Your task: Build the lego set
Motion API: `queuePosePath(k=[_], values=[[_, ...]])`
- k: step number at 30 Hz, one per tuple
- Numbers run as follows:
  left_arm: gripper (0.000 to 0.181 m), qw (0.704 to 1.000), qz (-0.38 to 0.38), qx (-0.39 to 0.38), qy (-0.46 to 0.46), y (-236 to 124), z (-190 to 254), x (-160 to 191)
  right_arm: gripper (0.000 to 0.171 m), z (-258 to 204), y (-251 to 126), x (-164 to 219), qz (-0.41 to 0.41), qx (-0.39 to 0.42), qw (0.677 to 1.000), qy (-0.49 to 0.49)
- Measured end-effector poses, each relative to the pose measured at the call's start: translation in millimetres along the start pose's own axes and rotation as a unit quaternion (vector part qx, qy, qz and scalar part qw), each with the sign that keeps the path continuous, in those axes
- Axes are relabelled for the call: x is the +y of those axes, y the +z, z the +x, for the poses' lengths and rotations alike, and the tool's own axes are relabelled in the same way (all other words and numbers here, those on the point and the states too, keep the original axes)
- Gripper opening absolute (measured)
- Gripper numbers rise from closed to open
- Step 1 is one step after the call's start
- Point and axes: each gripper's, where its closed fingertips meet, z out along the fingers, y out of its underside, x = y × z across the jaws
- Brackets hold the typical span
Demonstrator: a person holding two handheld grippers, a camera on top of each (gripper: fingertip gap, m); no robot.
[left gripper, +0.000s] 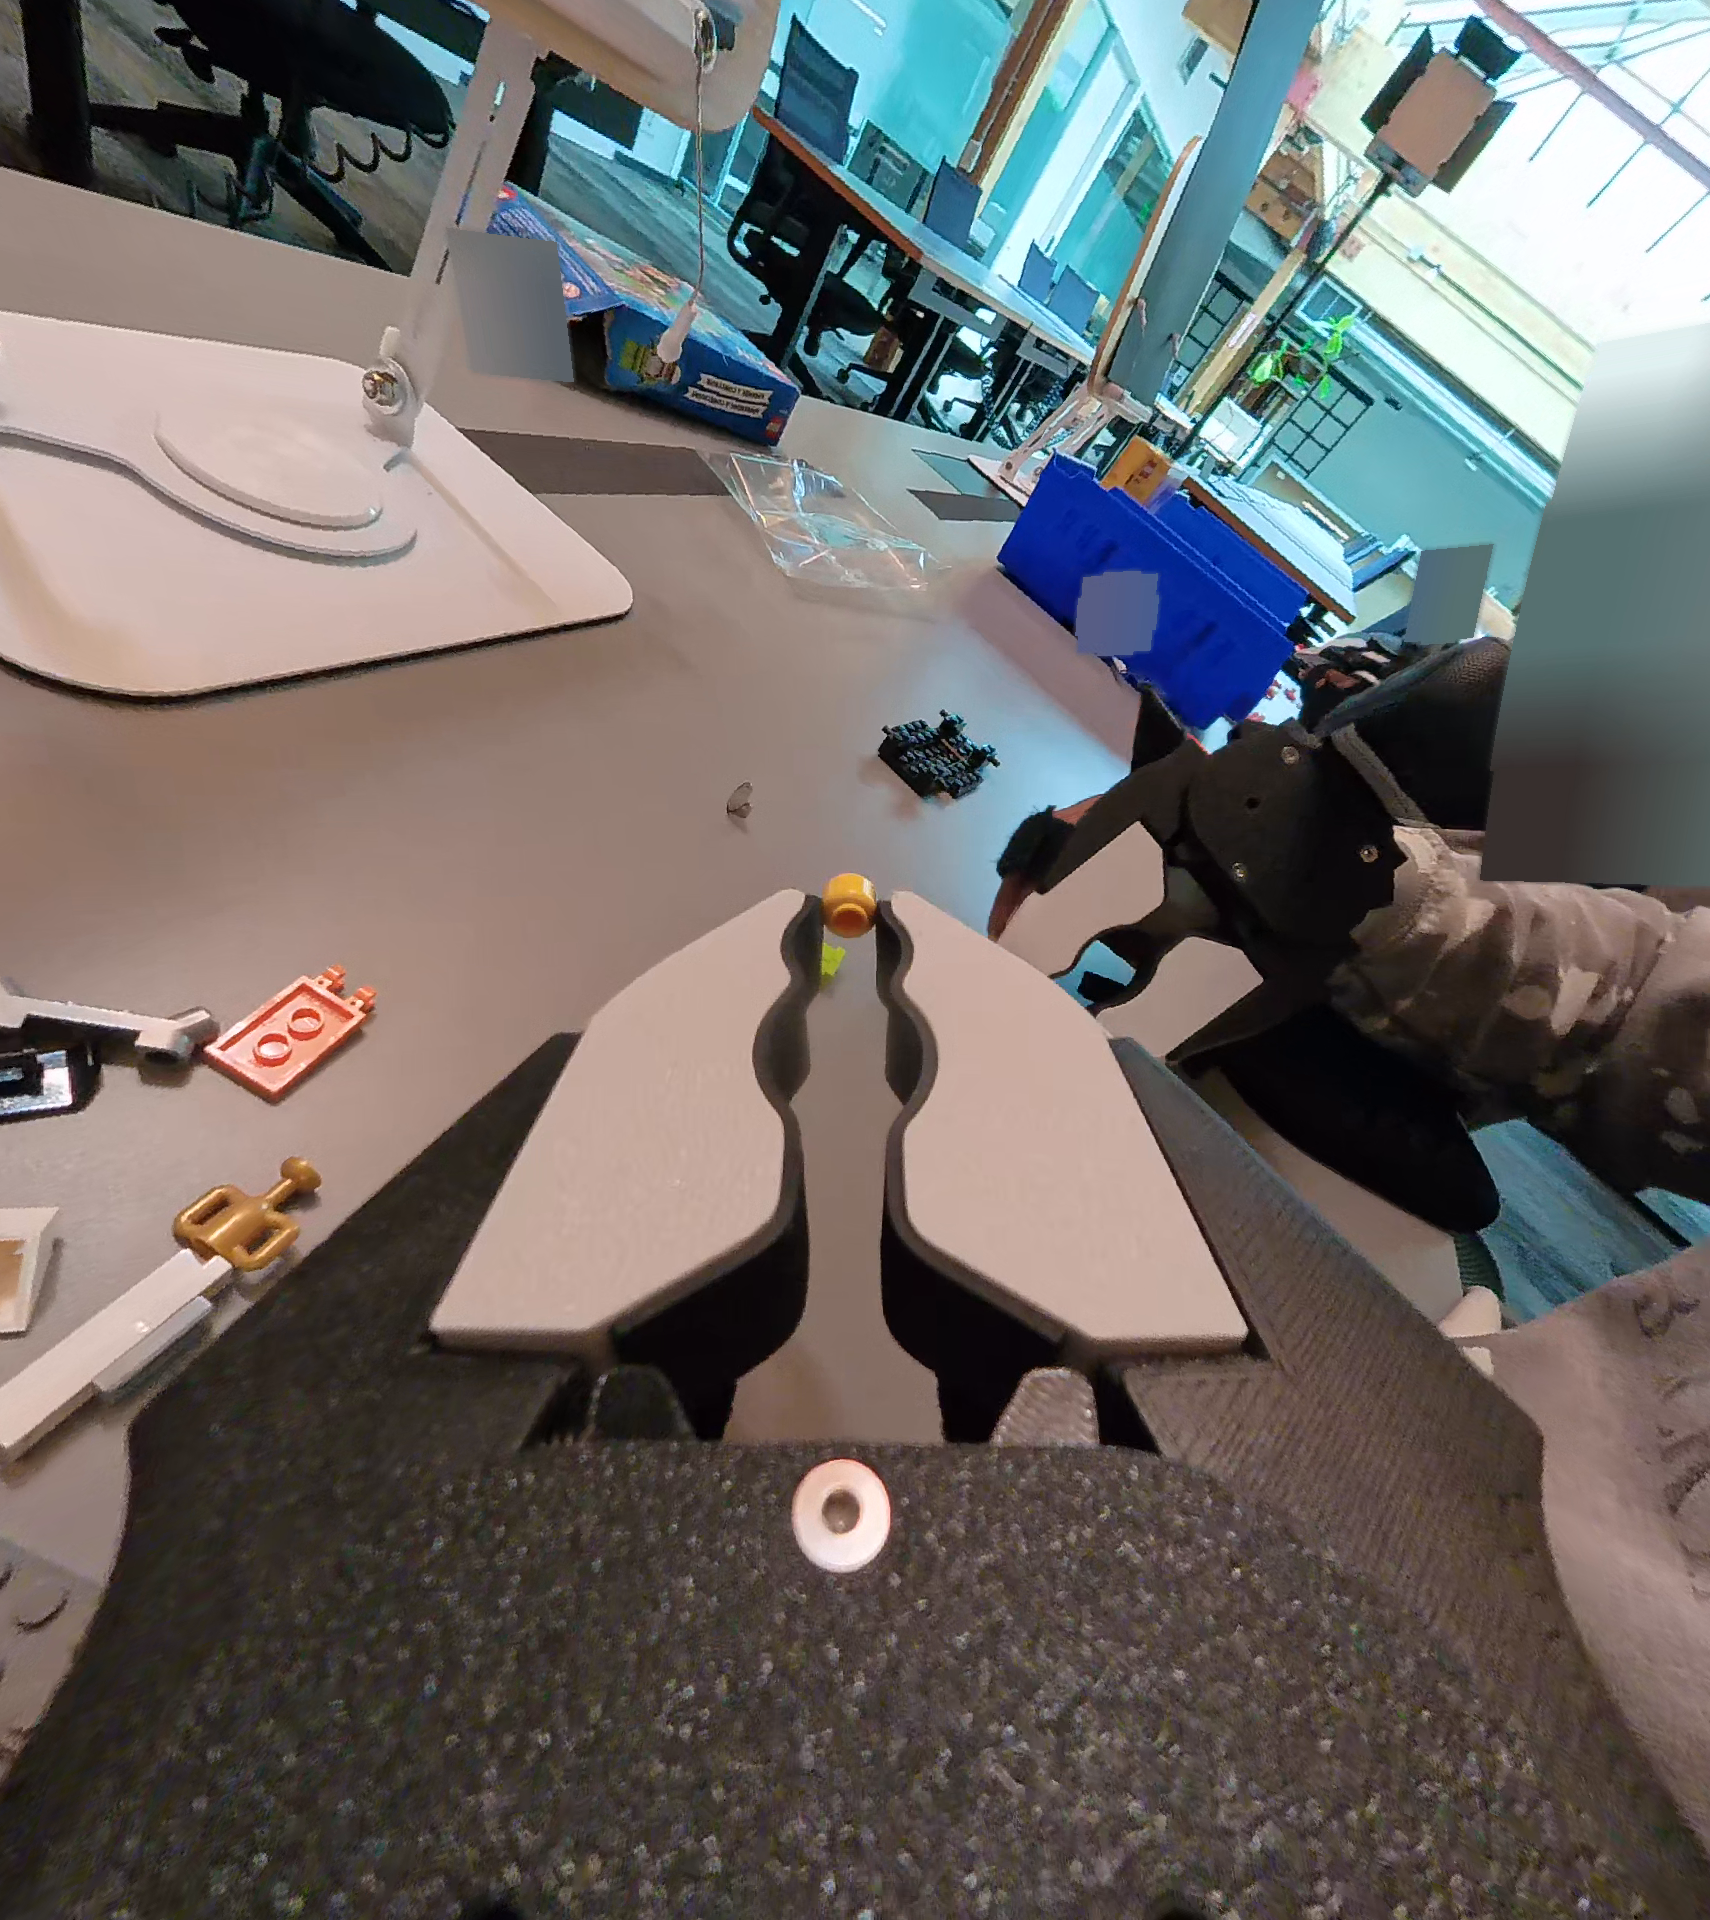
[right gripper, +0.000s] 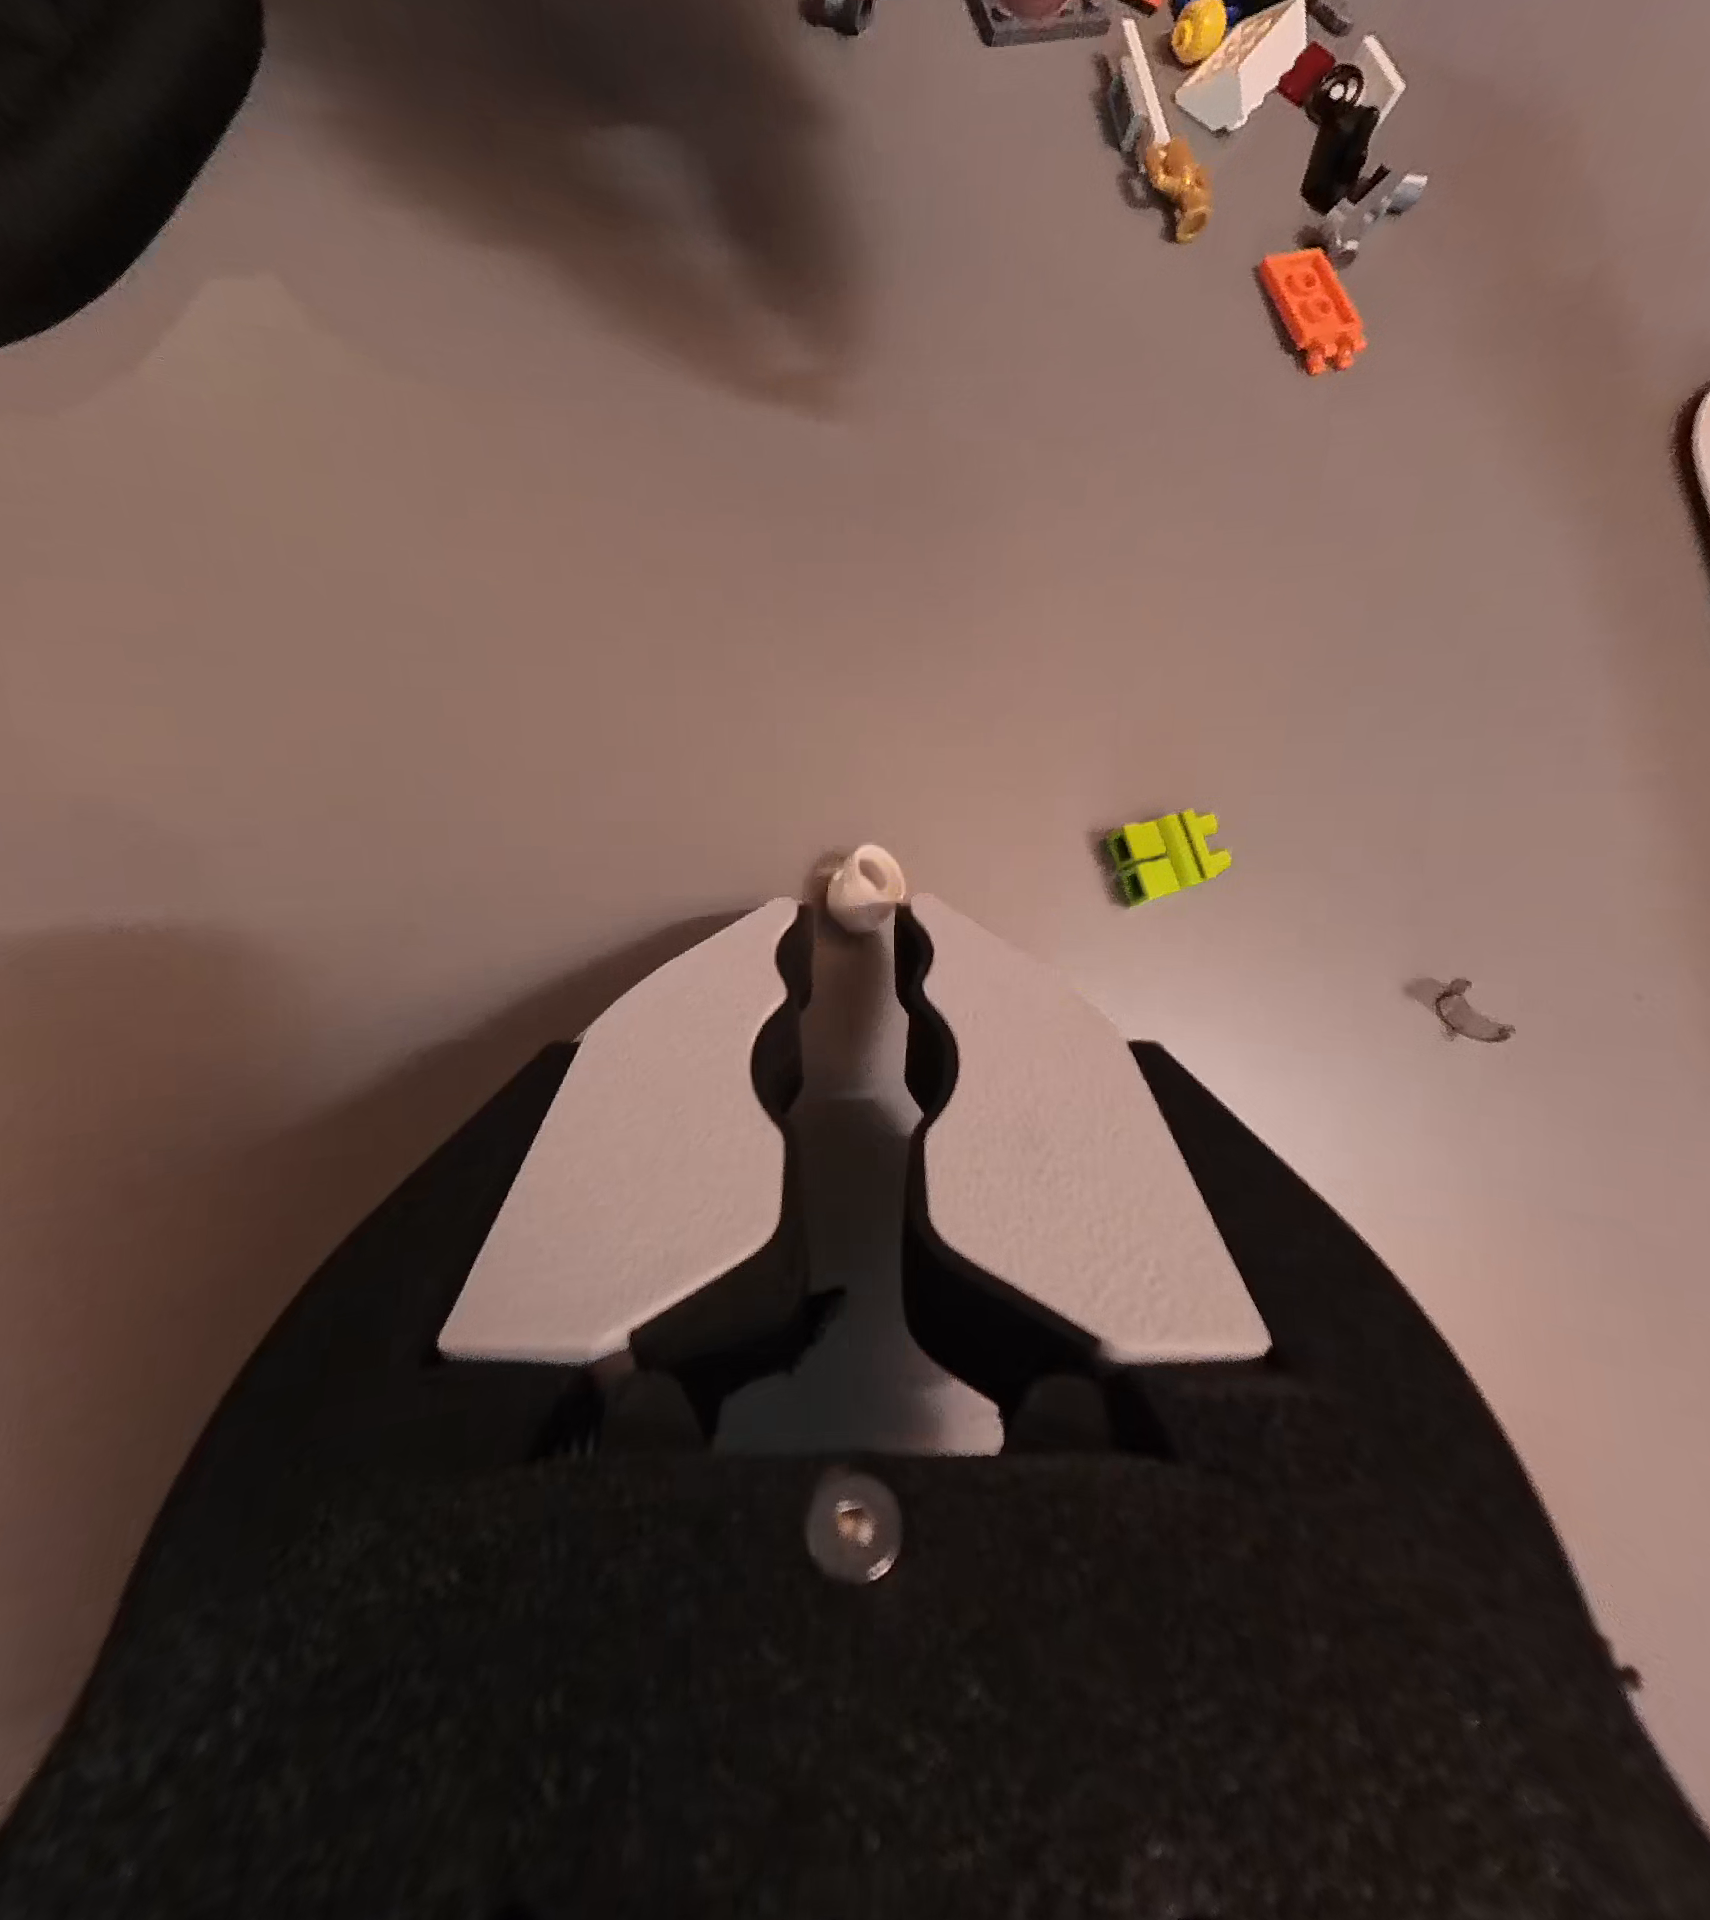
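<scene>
Left wrist view: the left gripper (left gripper: pixel 849 912) pinches a small orange round piece (left gripper: pixel 849 902) between its fingertips above the grey surface (left gripper: pixel 518 831). A lime-green piece (left gripper: pixel 833 961) shows below, in the gap between the fingers. An orange plate (left gripper: pixel 290 1039) and a gold piece (left gripper: pixel 243 1221) lie to the left, a black assembly (left gripper: pixel 937 753) farther off, and a blue bin (left gripper: pixel 1147 592) beyond. In the right wrist view, the right gripper (right gripper: pixel 856 902) grips a small white round piece (right gripper: pixel 863 885), with the lime-green piece just beside to the right.
</scene>
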Motion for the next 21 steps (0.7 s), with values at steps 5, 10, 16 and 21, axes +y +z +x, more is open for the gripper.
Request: queuePosePath(k=[5,10,16,21], values=[[0.009,1.0,0.002,0.001,0.0,-2,-1,-1,0.012,1,7,-4,-0.002,0.006,1.0,-0.008],[0.009,1.0,-0.001,0.005,0.0,-1,-1,0,0.011,3,9,-4,-0.002,0.009,1.0,-0.006],[0.009,1.0,-0.003,0.006,0.002,-1,0,0,0.019,5,-1,-4,0.002,0.024,1.0,0.002],[0.009,1.0,-0.003,0.007,0.003,-1,0,0,0.018,6,-16,5,-0.008,0.07,0.997,-0.013]])
